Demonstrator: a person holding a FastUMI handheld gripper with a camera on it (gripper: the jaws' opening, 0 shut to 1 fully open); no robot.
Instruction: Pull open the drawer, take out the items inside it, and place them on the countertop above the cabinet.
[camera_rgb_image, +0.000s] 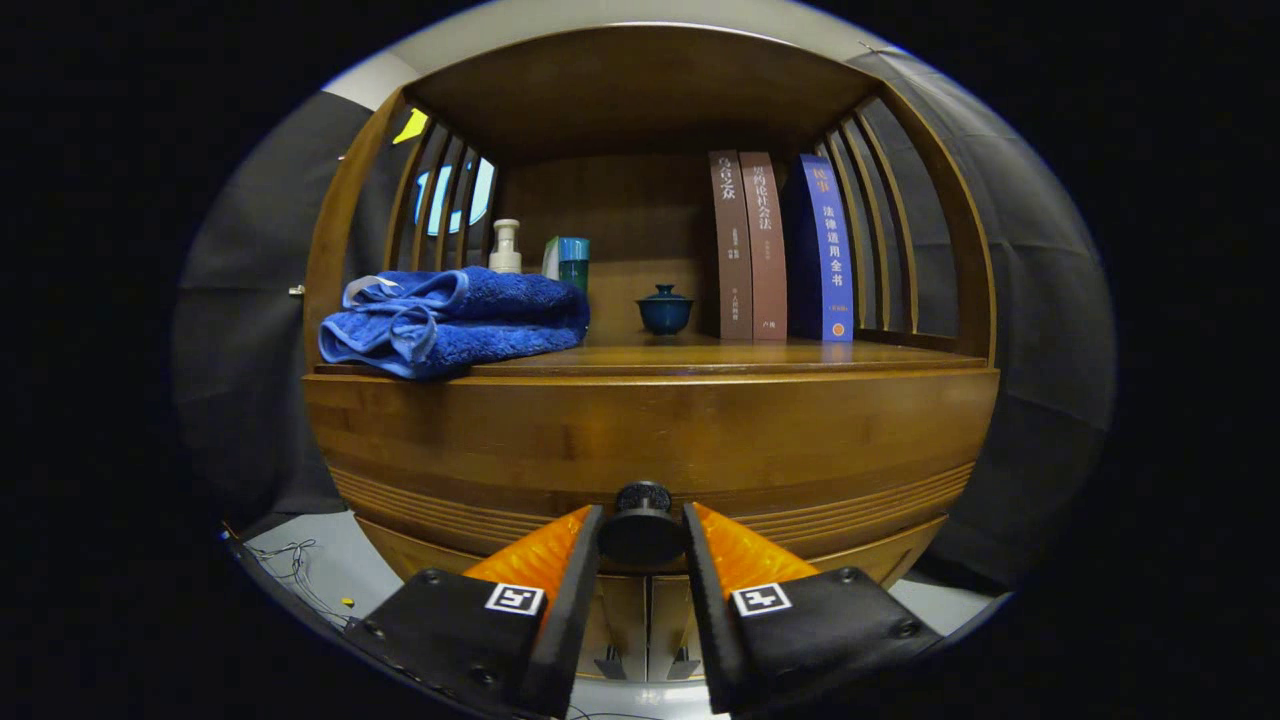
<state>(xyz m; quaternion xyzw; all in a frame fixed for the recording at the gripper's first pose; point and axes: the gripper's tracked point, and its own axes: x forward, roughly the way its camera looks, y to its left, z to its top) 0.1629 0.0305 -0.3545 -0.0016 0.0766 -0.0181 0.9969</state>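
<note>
The gripper (642, 535) is closed narrow on the drawer knob (642, 525), one orange finger (545, 555) at its 9 o'clock side and the other at 3 o'clock, both apparently pressing it. The drawer (650, 450) front sits flush with the cabinet; nothing inside can be seen yet. Recommended procedure: pull straight back along the finger axis, keeping the grip level so the knob does not slip. On the countertop (700, 358) above: a folded blue towel (450, 320) at 10 o'clock from the knob, a lidded cup (664, 310) at 12 o'clock, books (780, 250) at 1 o'clock.
</note>
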